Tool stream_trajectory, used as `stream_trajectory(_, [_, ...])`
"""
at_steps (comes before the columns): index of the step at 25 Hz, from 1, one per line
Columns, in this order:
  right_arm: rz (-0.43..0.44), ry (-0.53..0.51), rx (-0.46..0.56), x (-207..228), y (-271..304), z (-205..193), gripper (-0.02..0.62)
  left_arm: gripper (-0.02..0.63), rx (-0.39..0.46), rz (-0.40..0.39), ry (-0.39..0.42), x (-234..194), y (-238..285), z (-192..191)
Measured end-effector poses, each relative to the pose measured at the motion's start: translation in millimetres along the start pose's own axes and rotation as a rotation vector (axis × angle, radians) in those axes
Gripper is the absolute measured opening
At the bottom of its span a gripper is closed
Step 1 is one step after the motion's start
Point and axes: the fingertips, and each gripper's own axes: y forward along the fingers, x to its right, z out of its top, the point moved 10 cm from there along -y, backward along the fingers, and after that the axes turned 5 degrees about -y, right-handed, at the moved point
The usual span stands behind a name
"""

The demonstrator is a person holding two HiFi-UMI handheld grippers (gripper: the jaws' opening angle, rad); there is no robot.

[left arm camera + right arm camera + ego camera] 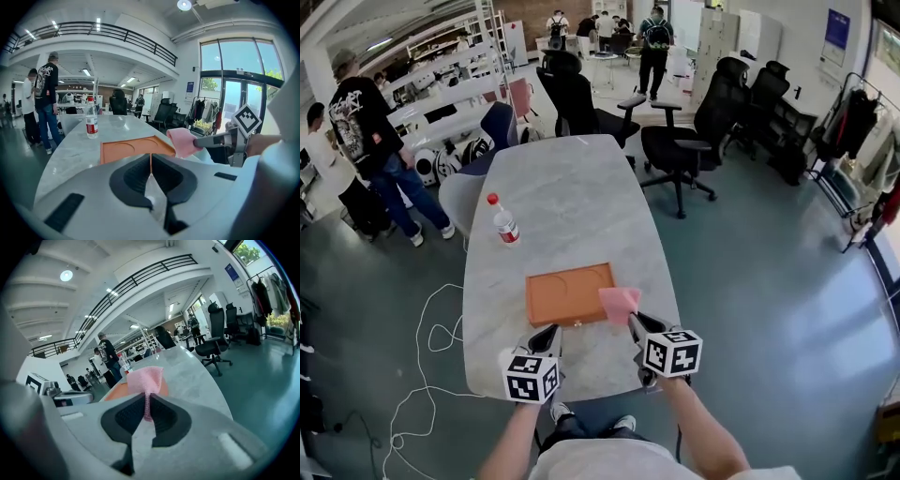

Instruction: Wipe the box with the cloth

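Lying flat on the grey marbled table [572, 197], the box [567, 292] sits just below the middle of the head view. It is a thin, orange-brown rectangle. Faint curved outlines like shallow round recesses mark its top, one toward each end. The cloth [619, 302] is pale pink with a fine knitted texture. It is bunched into a loose fold over the box's lower right corner.

The right gripper [635, 321] comes in from the lower right and is clamped on the cloth. In the right gripper view its dark jaws pinch a narrow neck of the cloth [146, 379], and the rest fans out above them. The left gripper [549, 331] sits at the lower left, its tips just short of the box's near edge. In the left gripper view its jaws are drawn together to a hairline slit with nothing held between them.

Whether the cloth rests on the box or hangs just above it cannot be told from any view. The cloth covers that corner in the head view. In the left gripper view the jaws hide the box's near edge [126, 149]. In the right gripper view only orange slivers of the box [117, 391] show beside the cloth. A small pale fitting on the box's near edge is too small to make out. A plastic bottle [503, 221] with a red cap stands upright to the box's upper left, its label unreadable.
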Motion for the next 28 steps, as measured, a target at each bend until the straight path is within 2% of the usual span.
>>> stream_trajectory(7, [0.004, -0.110, 0.088, -26.5, -6.1, 41.6, 0.034, 0.015, 0.077, 0.031, 0.008, -18.1, -19.9, 33.0])
stream_trajectory(14, [-0.007, -0.238, 0.177, -54.4, -7.7, 73.6, 0.034, 0.015, 0.132, 0.044, 0.052, -34.3, -33.4, 56.7])
stream_trajectory(20, [-0.029, -0.289, 0.218, -67.8, -4.0, 77.4, 0.034, 0.015, 0.163, 0.055, 0.064, -53.8, -43.7, 61.0])
stream_trajectory(28, [-0.057, -0.290, 0.225, -74.7, 3.6, 73.5, 0.034, 0.015, 0.162, 0.038, 0.067, -67.4, -39.5, 61.7])
